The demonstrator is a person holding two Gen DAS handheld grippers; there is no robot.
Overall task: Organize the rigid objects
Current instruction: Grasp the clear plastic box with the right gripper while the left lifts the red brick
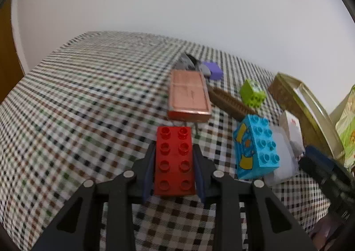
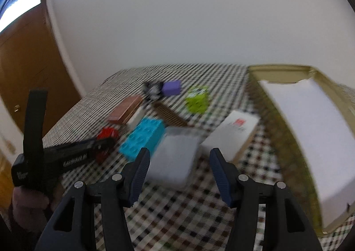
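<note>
We have the red brick [image 1: 174, 162] between the fingers of the left gripper [image 1: 174, 151], and the pads press on its two long sides, so the jaws are closed on it. The brick lies on the checked tablecloth [image 1: 77, 95], directly in front of this gripper. To do this step well, we should keep the grip square and lift straight up, because the copper-coloured flat case [image 1: 188, 95] lies just ahead of the brick.

The right gripper [image 2: 178, 157] is half open and holds nothing; the translucent plastic box [image 2: 175, 157] is just ahead of its fingers.

We count four toy bricks: one red, one blue brick [image 1: 255, 146], one green brick [image 1: 253, 93], one purple block [image 1: 214, 70]. There is one brown comb [image 1: 230, 103], one white card box [image 2: 233, 135] and one gold tin [image 2: 288, 118].
</note>
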